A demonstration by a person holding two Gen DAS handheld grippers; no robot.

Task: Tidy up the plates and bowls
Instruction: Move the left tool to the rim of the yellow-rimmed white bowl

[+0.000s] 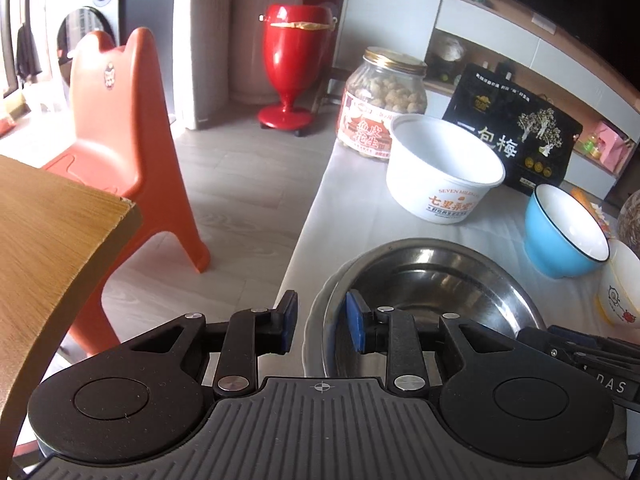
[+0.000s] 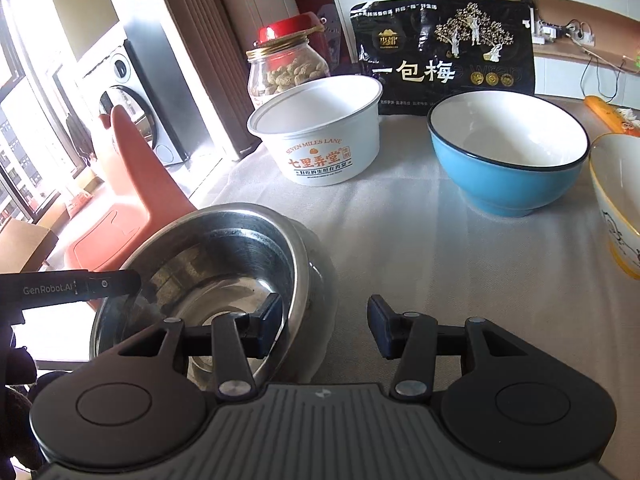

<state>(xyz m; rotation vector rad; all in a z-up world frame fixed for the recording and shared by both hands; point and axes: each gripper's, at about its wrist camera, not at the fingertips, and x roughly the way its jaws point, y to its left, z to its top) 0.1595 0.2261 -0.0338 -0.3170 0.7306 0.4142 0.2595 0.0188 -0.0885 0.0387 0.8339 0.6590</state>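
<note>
A steel bowl (image 1: 432, 280) sits nested in a pale plate or bowl at the table's near left corner; it also shows in the right wrist view (image 2: 224, 256). My left gripper (image 1: 322, 326) is open and straddles its left rim, one finger inside, one outside. My right gripper (image 2: 326, 330) is open and straddles its right rim the same way. Behind stand a white paper tub (image 1: 444, 168) (image 2: 320, 132), a blue bowl (image 1: 564, 232) (image 2: 508, 152) and a yellow-rimmed cartoon bowl (image 1: 620, 284) (image 2: 616, 196).
A peanut jar (image 1: 380, 104) (image 2: 286, 68) and a black snack bag (image 1: 516, 128) (image 2: 444, 52) stand at the back of the white-clothed table (image 2: 440, 248). An orange chair (image 1: 132, 152) and a wooden tabletop (image 1: 48, 232) are to the left.
</note>
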